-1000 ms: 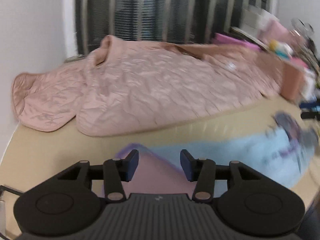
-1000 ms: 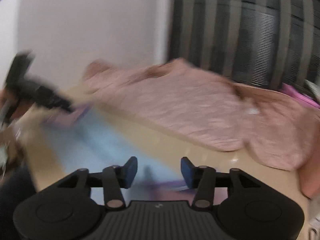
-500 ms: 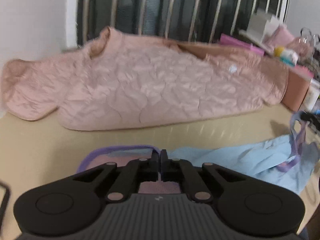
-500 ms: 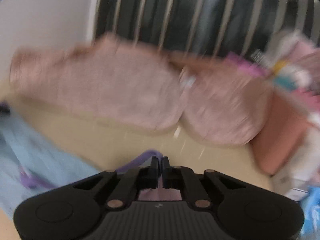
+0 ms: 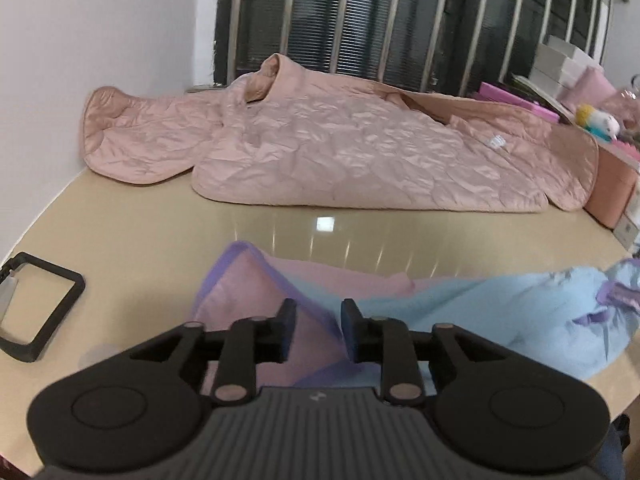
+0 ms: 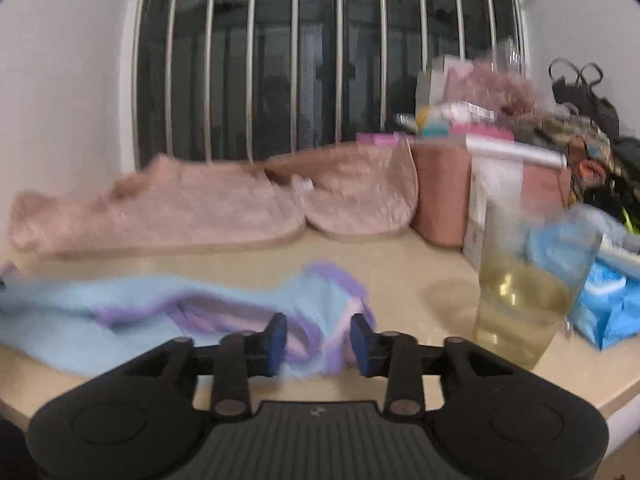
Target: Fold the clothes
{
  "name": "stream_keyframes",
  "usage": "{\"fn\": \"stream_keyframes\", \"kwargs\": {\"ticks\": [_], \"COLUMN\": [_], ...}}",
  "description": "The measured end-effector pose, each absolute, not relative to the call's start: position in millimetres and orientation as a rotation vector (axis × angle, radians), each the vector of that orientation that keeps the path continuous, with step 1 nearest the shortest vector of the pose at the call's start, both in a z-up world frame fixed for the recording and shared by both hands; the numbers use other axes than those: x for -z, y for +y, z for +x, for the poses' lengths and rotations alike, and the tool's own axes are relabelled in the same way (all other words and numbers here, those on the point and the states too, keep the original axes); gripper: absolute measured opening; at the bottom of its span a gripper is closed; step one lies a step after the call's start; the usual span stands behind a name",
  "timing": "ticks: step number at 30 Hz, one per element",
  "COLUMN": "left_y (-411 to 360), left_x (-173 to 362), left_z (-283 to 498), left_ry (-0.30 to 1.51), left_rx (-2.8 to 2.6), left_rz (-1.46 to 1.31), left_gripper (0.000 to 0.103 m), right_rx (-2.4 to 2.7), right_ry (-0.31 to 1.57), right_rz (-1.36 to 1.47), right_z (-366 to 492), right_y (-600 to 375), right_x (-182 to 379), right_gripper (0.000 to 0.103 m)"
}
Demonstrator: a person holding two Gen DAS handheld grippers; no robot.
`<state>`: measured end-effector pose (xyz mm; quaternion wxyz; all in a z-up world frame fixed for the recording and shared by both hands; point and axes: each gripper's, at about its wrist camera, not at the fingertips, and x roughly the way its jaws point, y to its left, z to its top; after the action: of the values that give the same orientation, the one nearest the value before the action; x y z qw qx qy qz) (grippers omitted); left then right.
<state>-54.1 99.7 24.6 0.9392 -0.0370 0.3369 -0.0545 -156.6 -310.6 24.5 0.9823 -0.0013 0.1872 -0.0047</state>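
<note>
Left wrist view: my left gripper (image 5: 318, 330) has just been opening; jaws narrowly parted over the pink-and-blue garment (image 5: 460, 304) on the near table (image 5: 140, 232), pads not pressing. Pink quilted jacket (image 5: 360, 152) lies far.

Right wrist view: my right gripper (image 6: 318, 342) has just been opening, moderately parted above the garment's purple-trimmed end (image 6: 320, 308). Glass (image 6: 528, 280) stands right.

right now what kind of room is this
Probably a lived-in home room, not a workshop: a tabletop under a barred window, a pink jacket spread out, and household clutter with a glass.
</note>
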Motion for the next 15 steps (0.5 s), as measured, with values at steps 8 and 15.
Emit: {"fn": "stream_keyframes", "kwargs": {"ticks": [8,15], "left_y": [121.6,129.2], "left_x": [-15.9,-22.1], "left_z": [-15.3,-2.9], "left_ry": [0.752,0.645], "left_rx": [0.185,0.157], "left_rz": [-0.258,-0.393], "left_gripper": [0.010,0.000], "right_rx": [-0.171,-0.391], "right_ry": [0.420,0.558], "right_rz": [-0.005,-0.025], "right_z": [-101.0,-59.3], "right_y": [-276.7,-219.5], "right_x": [-54.0,-21.8], "right_gripper": [0.041,0.025]}}
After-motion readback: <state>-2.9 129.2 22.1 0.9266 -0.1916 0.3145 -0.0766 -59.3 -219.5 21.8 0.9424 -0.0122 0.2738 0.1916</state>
